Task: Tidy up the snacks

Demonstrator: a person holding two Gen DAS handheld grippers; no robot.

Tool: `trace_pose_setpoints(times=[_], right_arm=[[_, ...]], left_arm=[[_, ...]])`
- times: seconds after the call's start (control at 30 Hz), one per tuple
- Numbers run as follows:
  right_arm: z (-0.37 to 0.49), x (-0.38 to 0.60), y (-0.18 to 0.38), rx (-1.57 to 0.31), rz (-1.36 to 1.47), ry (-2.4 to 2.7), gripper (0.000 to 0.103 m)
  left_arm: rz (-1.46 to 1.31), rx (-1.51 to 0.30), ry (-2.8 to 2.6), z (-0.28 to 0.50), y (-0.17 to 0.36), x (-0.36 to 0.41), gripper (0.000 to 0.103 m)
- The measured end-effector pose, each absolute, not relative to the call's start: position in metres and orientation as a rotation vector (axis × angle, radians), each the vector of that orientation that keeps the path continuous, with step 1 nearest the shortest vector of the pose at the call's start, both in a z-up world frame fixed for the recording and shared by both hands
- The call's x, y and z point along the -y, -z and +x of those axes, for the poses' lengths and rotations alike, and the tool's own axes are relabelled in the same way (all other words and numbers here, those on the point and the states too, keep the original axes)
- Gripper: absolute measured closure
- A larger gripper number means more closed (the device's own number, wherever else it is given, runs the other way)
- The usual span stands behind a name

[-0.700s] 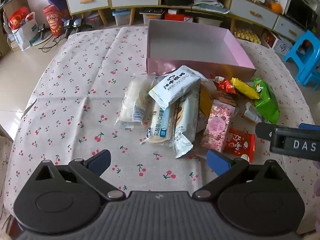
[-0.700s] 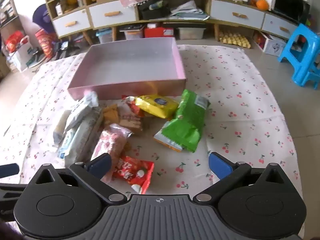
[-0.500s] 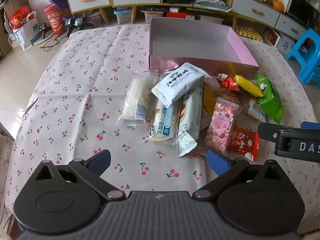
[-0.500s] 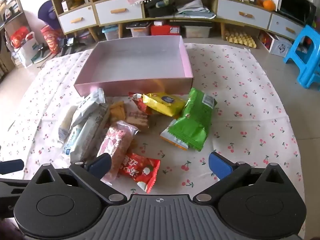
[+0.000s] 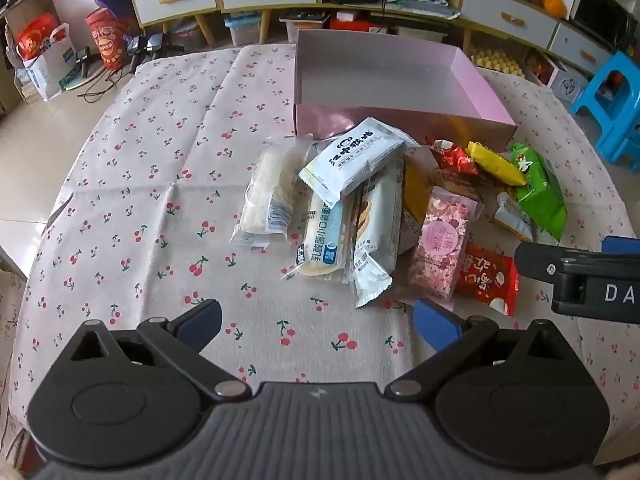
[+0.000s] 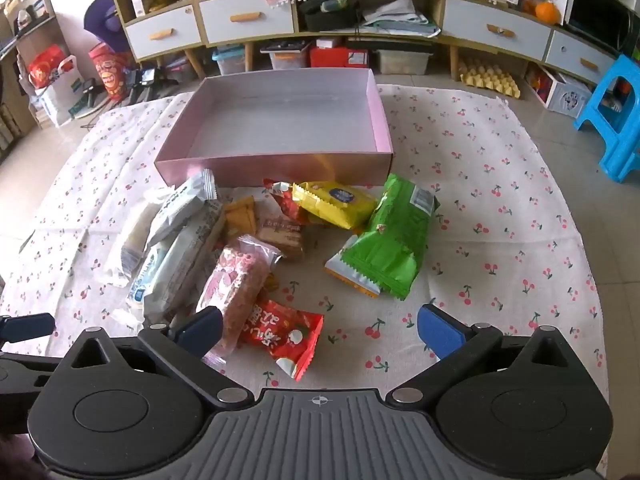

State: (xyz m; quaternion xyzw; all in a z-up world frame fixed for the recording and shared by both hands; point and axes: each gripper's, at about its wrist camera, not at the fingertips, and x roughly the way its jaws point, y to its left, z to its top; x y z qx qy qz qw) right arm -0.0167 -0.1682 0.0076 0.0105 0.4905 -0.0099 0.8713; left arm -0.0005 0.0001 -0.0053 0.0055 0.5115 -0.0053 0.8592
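Note:
An empty pink box [image 5: 404, 120] [image 6: 280, 166] stands on a cherry-print tablecloth [image 5: 160, 168] [image 6: 500, 216]. In front of it lies a loose pile of snacks: white packets [image 5: 356, 158] [image 6: 180, 204], a pink packet [image 5: 440, 244] [image 6: 234, 280], a red packet [image 5: 486, 276] [image 6: 284, 334], a yellow packet [image 5: 496, 162] [image 6: 334, 202] and a green bag [image 5: 538, 190] [image 6: 390, 244]. My left gripper [image 5: 318, 322] hovers open above the cloth, short of the white packets. My right gripper [image 6: 320, 330] is open above the red packet, its left finger over the pink packet.
Beyond the table stand low cabinets with drawers [image 6: 244, 20], storage bins, red bags [image 5: 40, 36] on the floor at left and a blue stool [image 6: 618, 120] at right. The right gripper's side [image 5: 580, 276] shows at the right edge of the left wrist view.
Both grippers have drawn back and tilted a little, so the box and snacks sit lower in both views. Jaws stay wide. Nothing on the table has moved.

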Motion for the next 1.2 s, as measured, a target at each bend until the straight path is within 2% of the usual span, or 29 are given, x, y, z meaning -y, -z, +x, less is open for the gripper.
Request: trace_pose_setpoints(times=[1.2], right_arm=[[-0.0181, 0.1686, -0.0044, -1.033, 0.031, 0.016, 0.000]], left_arm=[[-0.001, -1.093, 0.023, -0.0007, 0.0079, 0.0009, 0.000]])
